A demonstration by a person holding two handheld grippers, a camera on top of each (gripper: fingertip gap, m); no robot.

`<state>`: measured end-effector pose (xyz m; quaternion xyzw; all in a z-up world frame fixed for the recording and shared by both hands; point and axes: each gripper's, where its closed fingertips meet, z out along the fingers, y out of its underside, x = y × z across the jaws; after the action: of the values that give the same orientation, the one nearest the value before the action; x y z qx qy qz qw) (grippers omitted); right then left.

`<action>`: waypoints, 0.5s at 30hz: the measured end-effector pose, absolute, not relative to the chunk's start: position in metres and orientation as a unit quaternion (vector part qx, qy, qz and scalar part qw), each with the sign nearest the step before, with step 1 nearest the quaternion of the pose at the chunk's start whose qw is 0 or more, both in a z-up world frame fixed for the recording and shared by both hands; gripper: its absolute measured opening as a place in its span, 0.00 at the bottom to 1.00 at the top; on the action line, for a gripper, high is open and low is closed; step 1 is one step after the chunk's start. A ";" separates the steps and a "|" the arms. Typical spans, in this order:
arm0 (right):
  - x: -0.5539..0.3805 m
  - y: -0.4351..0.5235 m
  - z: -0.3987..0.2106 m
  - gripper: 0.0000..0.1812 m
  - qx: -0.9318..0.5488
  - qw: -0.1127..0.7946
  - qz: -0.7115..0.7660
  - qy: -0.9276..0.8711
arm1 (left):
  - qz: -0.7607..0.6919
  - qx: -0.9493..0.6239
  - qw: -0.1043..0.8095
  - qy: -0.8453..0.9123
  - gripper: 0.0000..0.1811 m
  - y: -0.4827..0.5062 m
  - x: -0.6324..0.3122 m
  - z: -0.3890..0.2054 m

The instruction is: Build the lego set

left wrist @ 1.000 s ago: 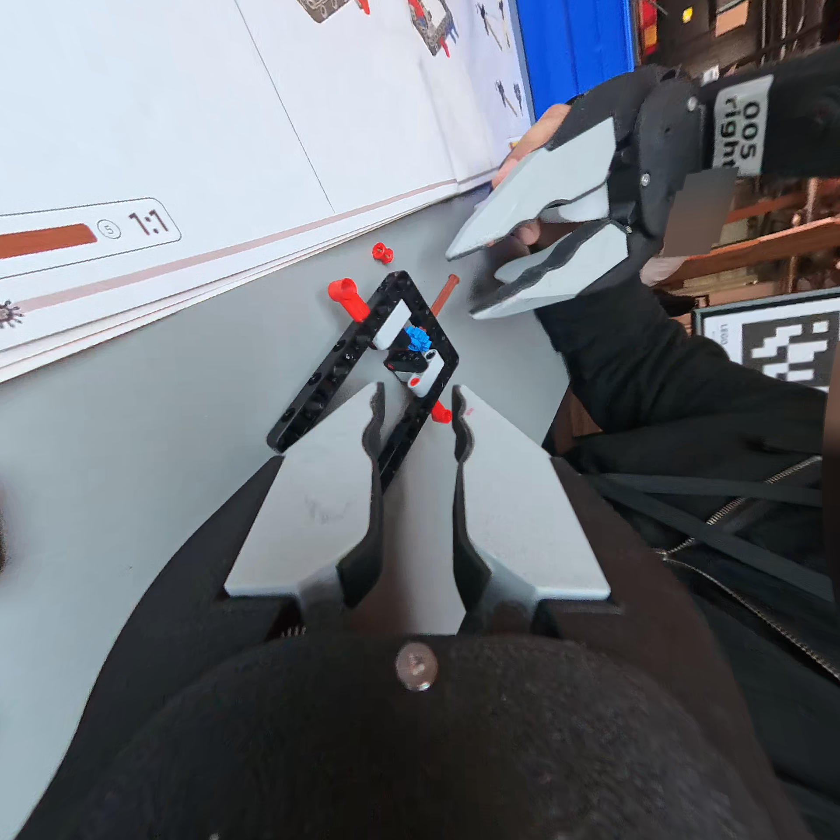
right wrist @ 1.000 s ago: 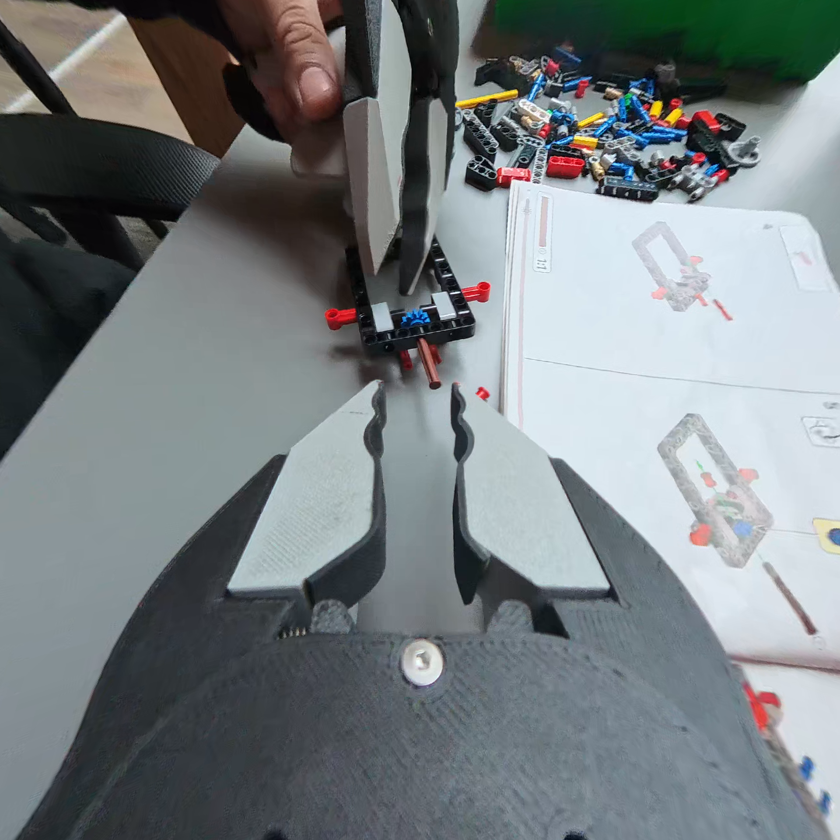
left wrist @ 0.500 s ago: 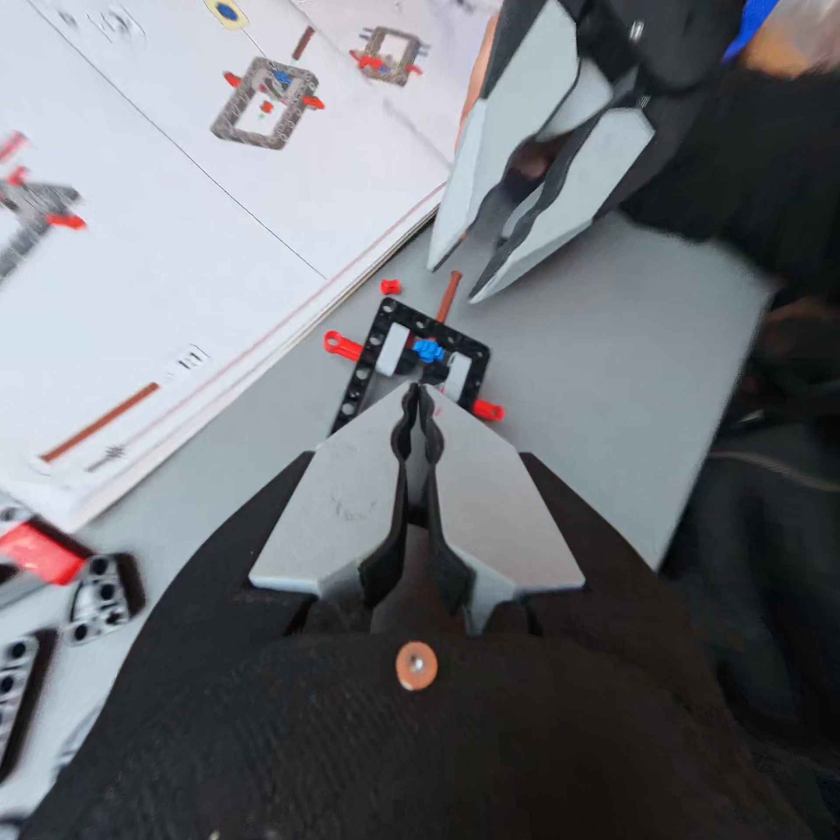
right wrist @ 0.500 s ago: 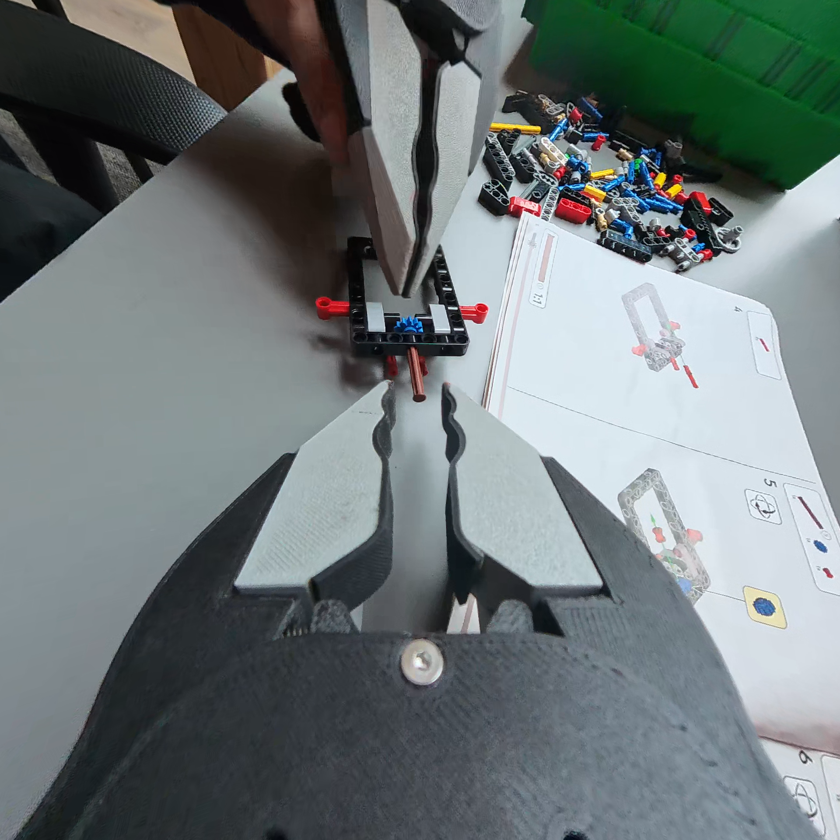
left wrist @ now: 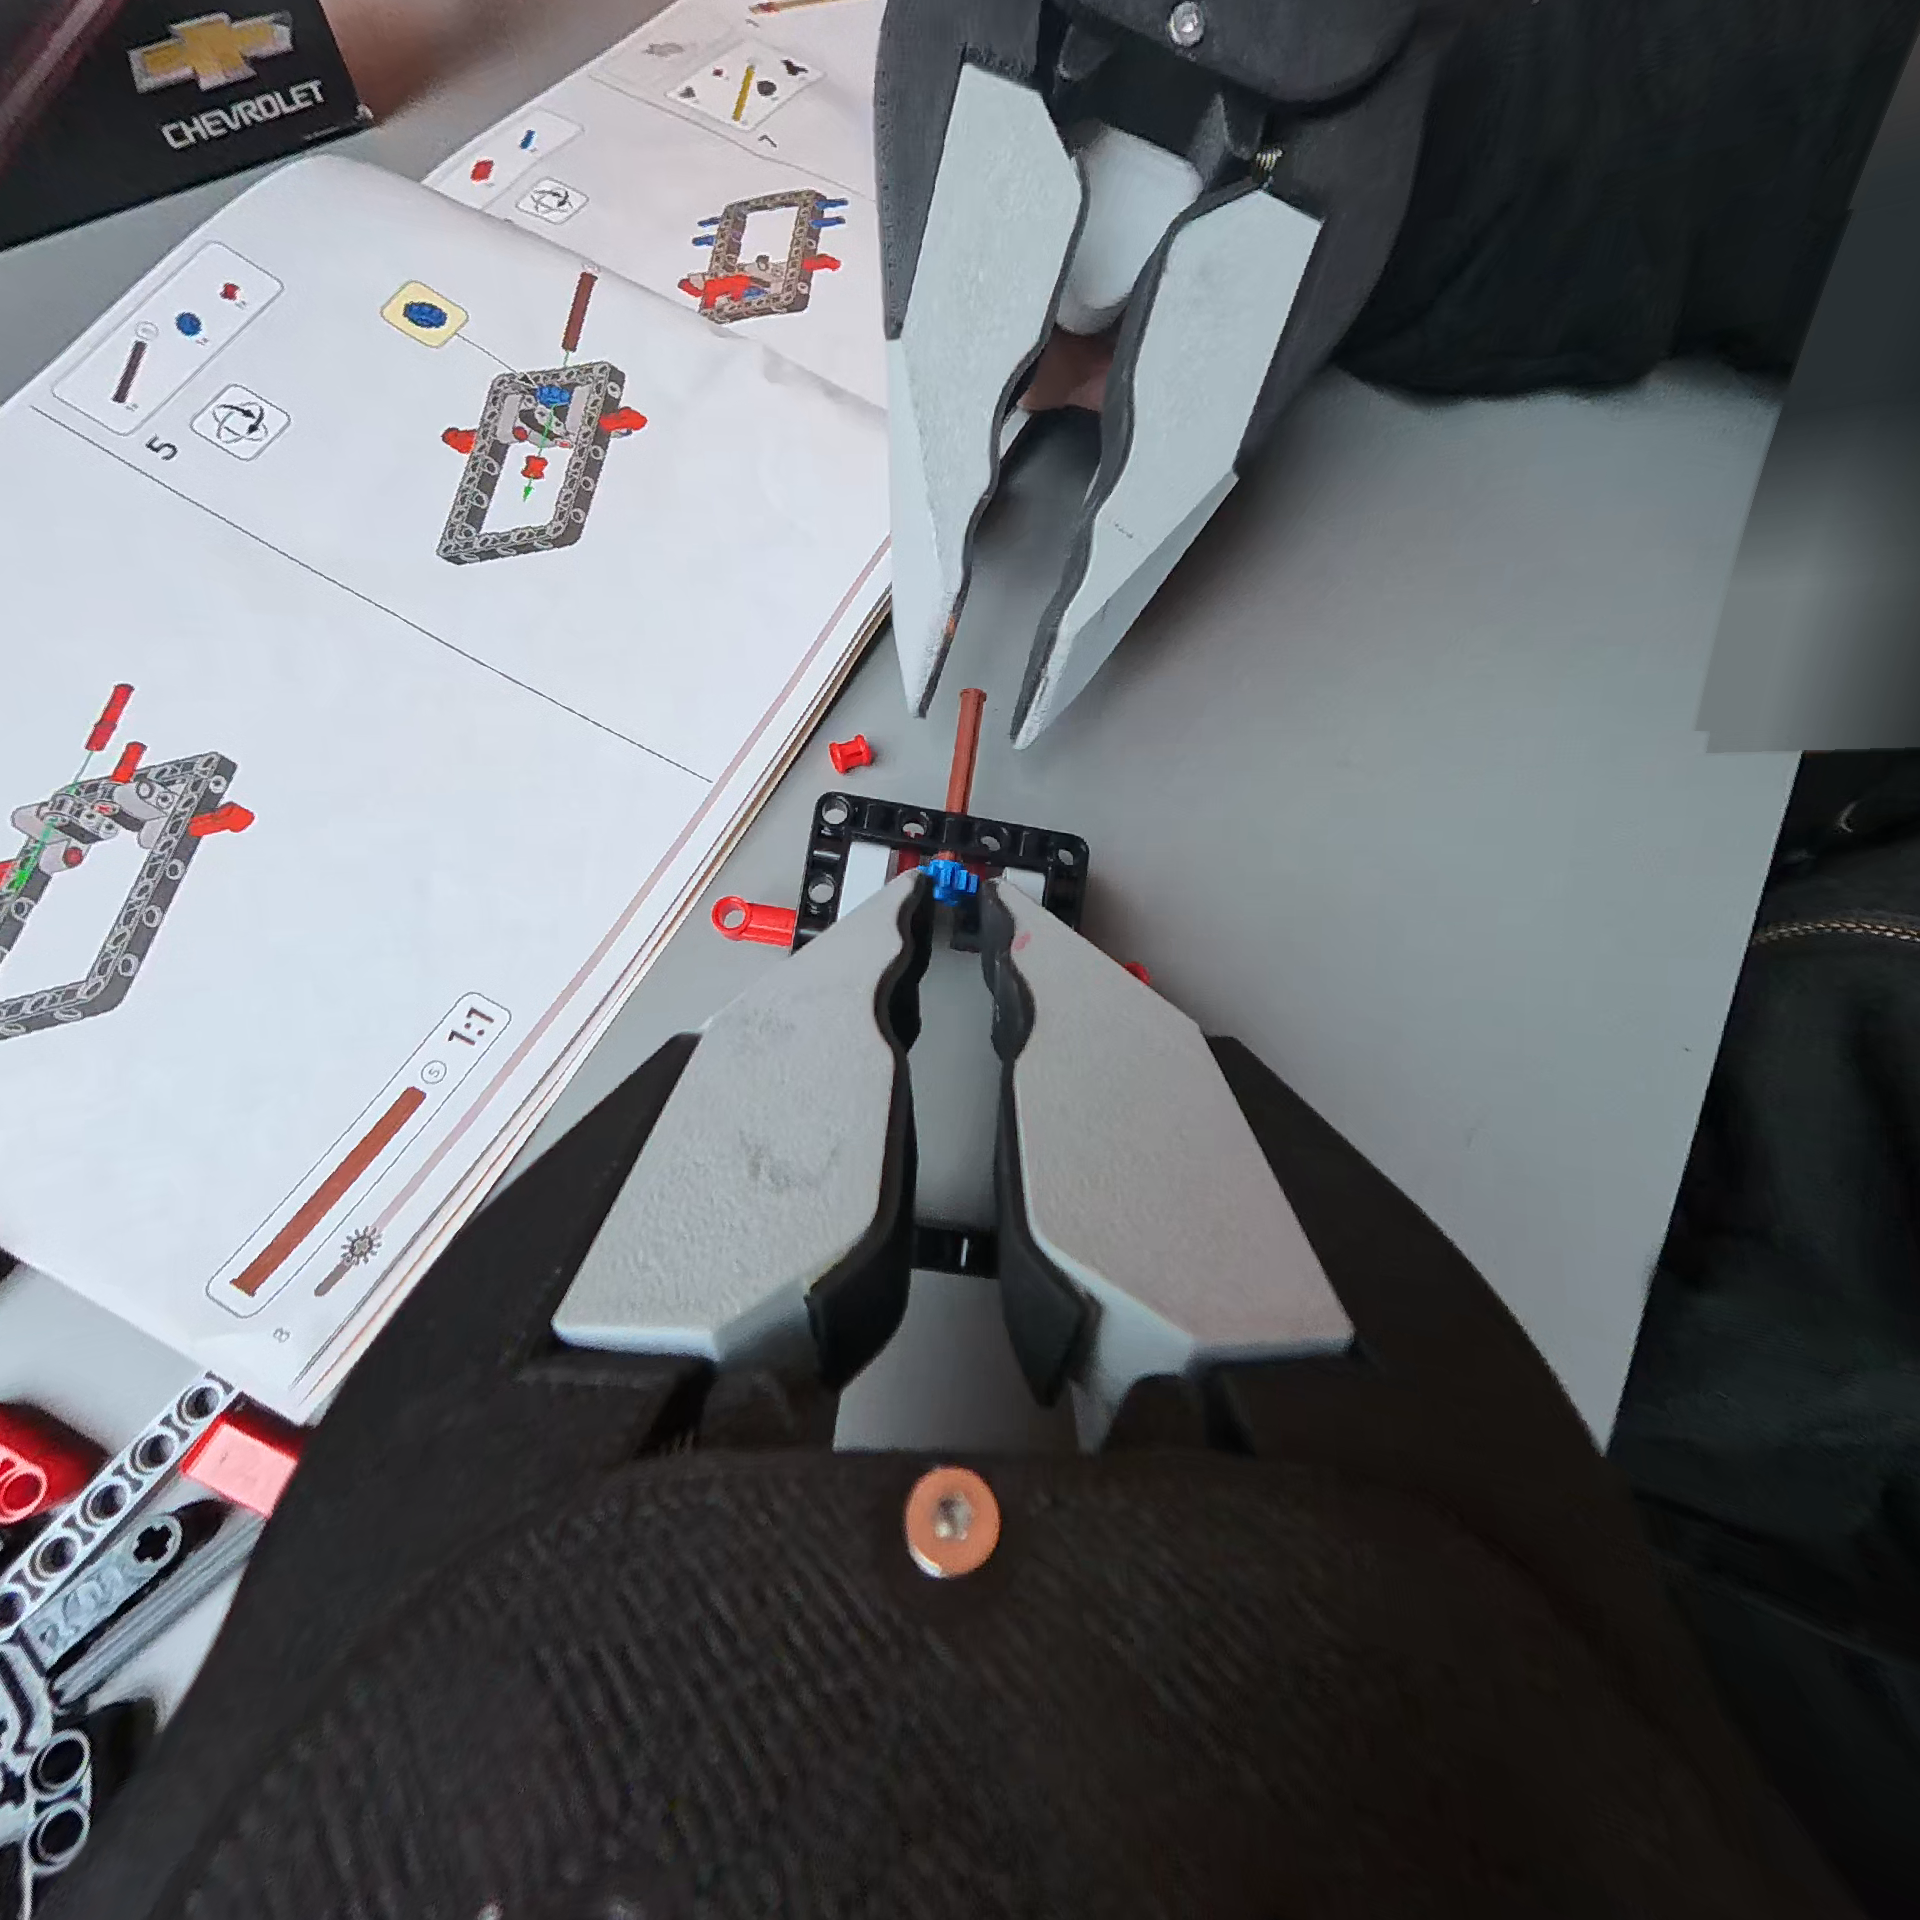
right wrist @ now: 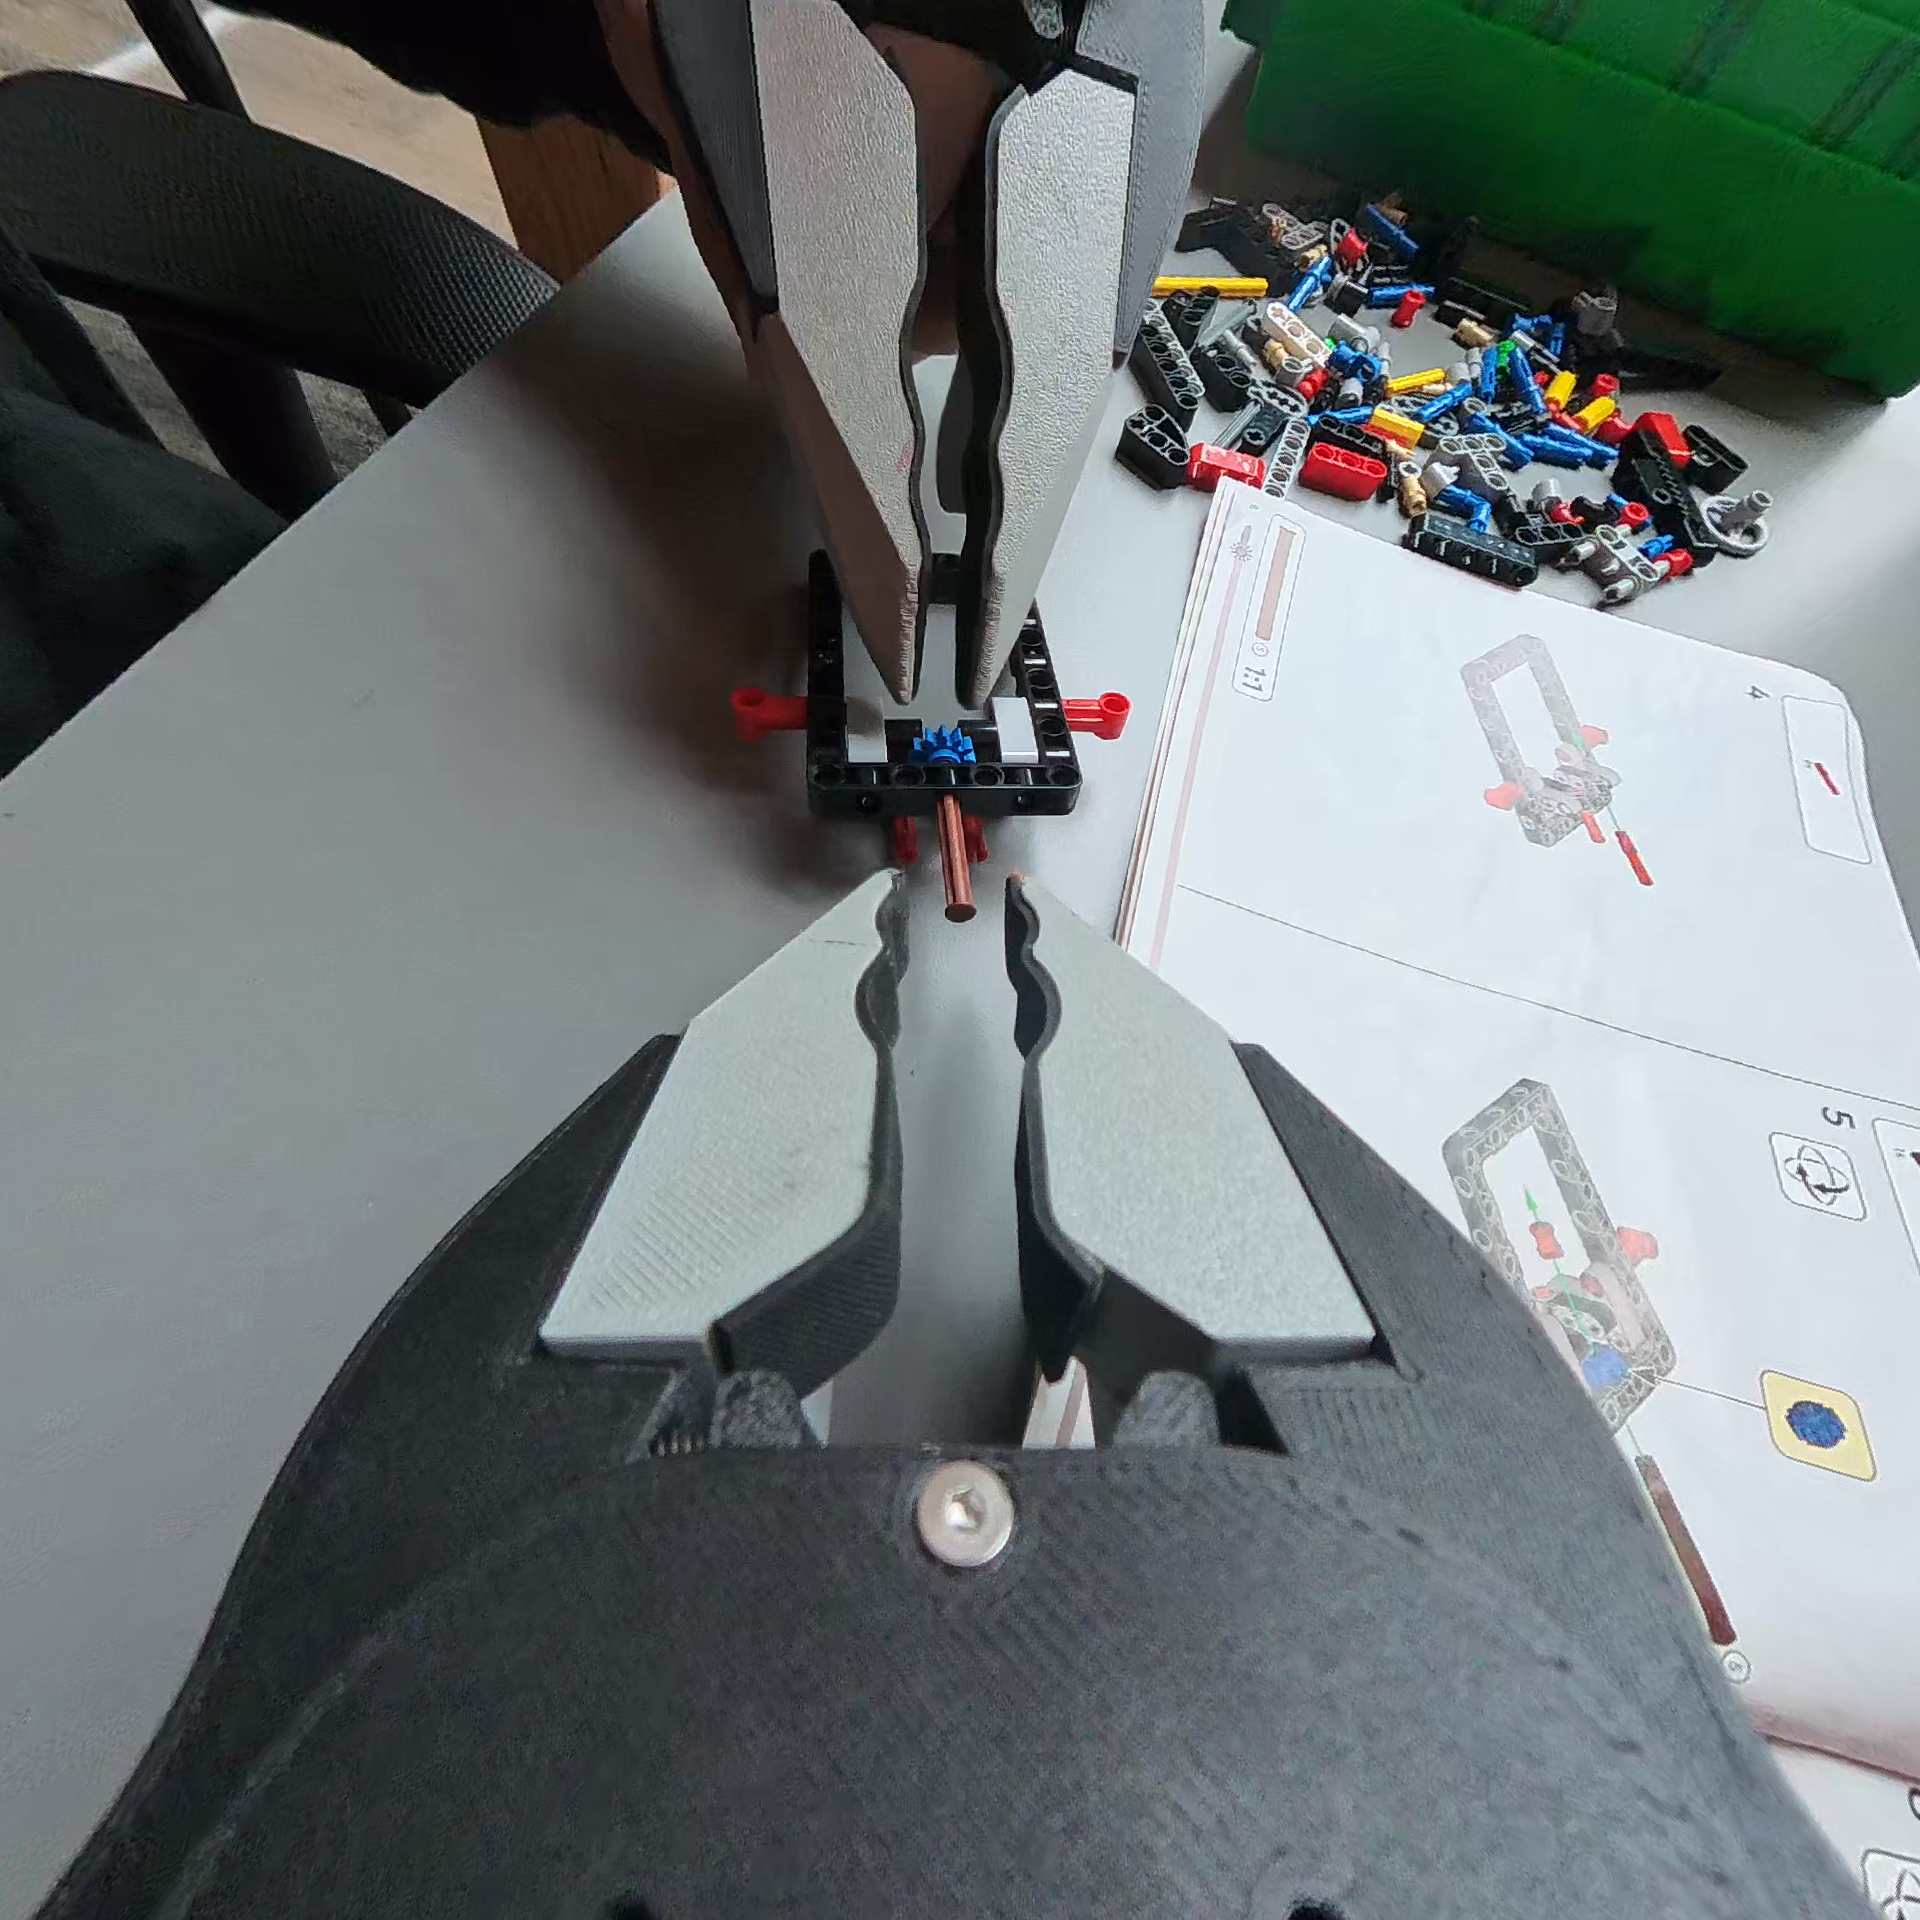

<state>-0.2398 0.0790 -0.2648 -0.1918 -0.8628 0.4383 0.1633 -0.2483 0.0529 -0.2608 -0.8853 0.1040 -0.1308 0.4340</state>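
A black rectangular lego frame lies flat on the grey table, with a blue gear inside it and red pins sticking out of its sides. A brown axle pokes out through the frame's end beam. My left gripper reaches down into the frame, its jaws a narrow gap apart, with the tips just behind the gear. My right gripper is open, its tips on either side of the axle's free end without touching it. The frame and the left gripper also show in the right wrist view.
An open instruction booklet lies right beside the frame. A small loose red piece lies between them. A pile of loose lego parts sits in front of a green bin. A black chair stands past the table edge. Only a small space, under 4 cm, lies between the two pairs of fingers.
My left gripper was wide open, then shut, and now stands slightly parted over the frame by the gear. My right gripper has moved in until its tips flank the axle end.
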 end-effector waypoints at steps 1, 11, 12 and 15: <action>-0.240 0.079 -0.266 0.08 -0.192 0.163 0.435 -0.864 | -0.127 -0.886 0.434 0.106 0.04 0.054 -0.249 -0.262; -0.242 0.078 -0.266 0.03 -0.184 0.157 0.436 -0.867 | -0.118 -0.887 0.431 0.117 0.02 0.056 -0.249 -0.267; -0.242 0.078 -0.267 0.02 -0.183 0.157 0.435 -0.868 | -0.117 -0.887 0.431 0.118 0.02 0.056 -0.249 -0.267; -0.243 0.077 -0.268 0.01 -0.181 0.154 0.433 -0.869 | -0.113 -0.887 0.431 0.119 0.02 0.056 -0.250 -0.267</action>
<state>-0.2427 0.0767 -0.2675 -0.1809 -0.8692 0.4335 0.1544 -0.2500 0.0558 -0.2667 -0.8873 0.1194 -0.1132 0.4308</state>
